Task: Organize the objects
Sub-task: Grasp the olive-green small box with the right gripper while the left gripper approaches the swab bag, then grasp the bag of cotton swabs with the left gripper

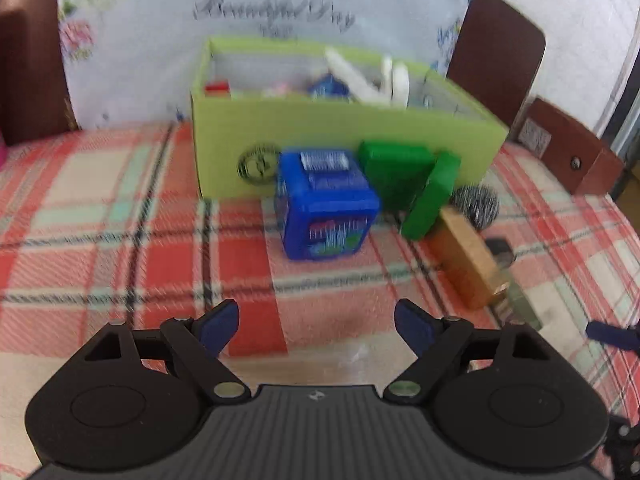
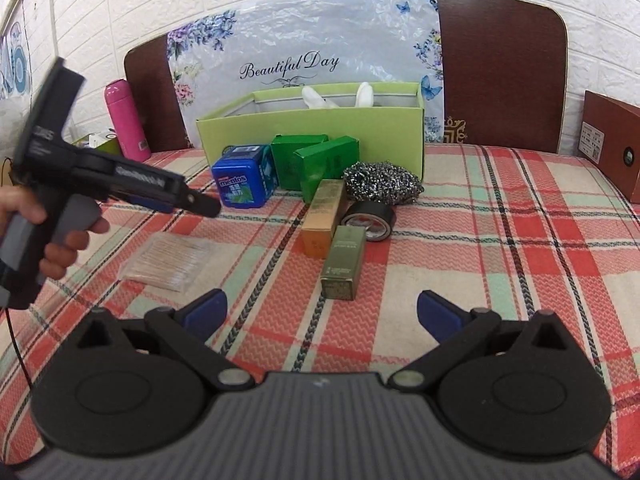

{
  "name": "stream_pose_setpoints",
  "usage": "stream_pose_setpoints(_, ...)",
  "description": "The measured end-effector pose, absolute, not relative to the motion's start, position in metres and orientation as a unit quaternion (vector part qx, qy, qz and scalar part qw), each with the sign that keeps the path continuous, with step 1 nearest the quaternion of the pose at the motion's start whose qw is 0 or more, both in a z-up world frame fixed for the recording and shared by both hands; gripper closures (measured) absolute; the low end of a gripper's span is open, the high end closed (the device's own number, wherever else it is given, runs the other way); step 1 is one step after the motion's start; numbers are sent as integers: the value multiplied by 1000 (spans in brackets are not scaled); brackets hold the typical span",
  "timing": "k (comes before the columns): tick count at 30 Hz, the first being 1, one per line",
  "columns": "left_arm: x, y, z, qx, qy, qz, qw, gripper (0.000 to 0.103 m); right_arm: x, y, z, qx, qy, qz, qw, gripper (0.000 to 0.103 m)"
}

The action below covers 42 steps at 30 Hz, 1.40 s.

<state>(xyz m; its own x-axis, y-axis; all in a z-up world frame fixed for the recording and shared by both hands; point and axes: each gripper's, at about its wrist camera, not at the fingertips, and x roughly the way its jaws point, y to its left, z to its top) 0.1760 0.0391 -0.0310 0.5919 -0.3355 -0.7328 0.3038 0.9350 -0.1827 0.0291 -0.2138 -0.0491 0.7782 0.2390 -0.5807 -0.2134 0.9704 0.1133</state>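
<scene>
A light green open box (image 2: 320,128) stands at the back of the plaid table and holds white items, a blue item and a red item (image 1: 218,89). In front of it lie a blue Mentos tub (image 2: 240,182), two green boxes (image 2: 316,160), a steel scourer (image 2: 382,182), a black tape roll (image 2: 370,220), a tan carton (image 2: 322,220) and an olive carton (image 2: 345,262). My left gripper (image 1: 316,328) is open and empty, a short way in front of the tub (image 1: 326,204); it also shows in the right wrist view (image 2: 200,204). My right gripper (image 2: 322,312) is open and empty, near the olive carton.
A clear packet of cotton swabs (image 2: 168,260) lies at the front left. A pink bottle (image 2: 126,120) stands at the back left, a brown box (image 2: 612,144) at the right edge. Dark chair backs (image 2: 500,68) stand behind the table.
</scene>
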Motion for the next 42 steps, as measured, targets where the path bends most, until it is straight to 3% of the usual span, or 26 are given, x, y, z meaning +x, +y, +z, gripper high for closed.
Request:
stream_pose_setpoints(5,118,29,-36,57,399,-206,892,15,39,-218,-53,18,315,114,942,0)
stream_pose_setpoints(10,60,26,-38,51,388,-211,896,14,66,-211,-64,16,318,105,942,0)
stream_pose_setpoints(12,53,22,-37,42,386,-207,898,14,77,-207,-69,8,320,98,942,7)
stream_pose_setpoints(16,53,4,-38,54,387,-188,901,19,81,-208,-74,-1,330,82,940,65)
stream_pose_setpoints(17,52,-1,-37,59,385,-189,901,26,77,-211,-72,3,329,84,941,77)
stream_pose_setpoints(18,50,-4,-37,66,382,-192,901,30,72,-214,-71,7,332,88,939,80)
stream_pose_setpoints(19,49,-8,-37,72,381,-193,901,37,67,-217,-69,9,336,90,938,81)
stream_pose_setpoints(21,49,-14,-34,72,379,-196,901,69,54,-221,-66,4,345,92,934,81)
stream_pose_setpoints(24,55,-21,-30,42,408,-138,901,73,31,-226,-63,2,353,97,931,81)
stream_pose_setpoints(28,53,-12,-17,-4,399,-98,912,68,9,-231,-62,11,358,108,927,80)
stream_pose_setpoints(29,50,-5,-13,-9,396,-107,912,57,6,-232,-62,18,357,114,927,78)
stream_pose_setpoints(30,48,1,-9,-13,392,-120,912,38,4,-232,-62,20,358,118,926,75)
stream_pose_setpoints(32,43,13,-4,-7,377,-151,914,18,2,-230,-61,19,356,120,926,64)
stream_pose_setpoints(40,46,10,-33,80,420,-236,872,17,1,-223,-61,24,350,128,928,55)
stream_pose_setpoints(41,40,9,-33,80,413,-242,874,18,0,-224,-61,24,350,129,928,53)
stream_pose_setpoints(42,36,8,-33,82,417,-250,870,31,0,-224,-61,22,350,129,928,52)
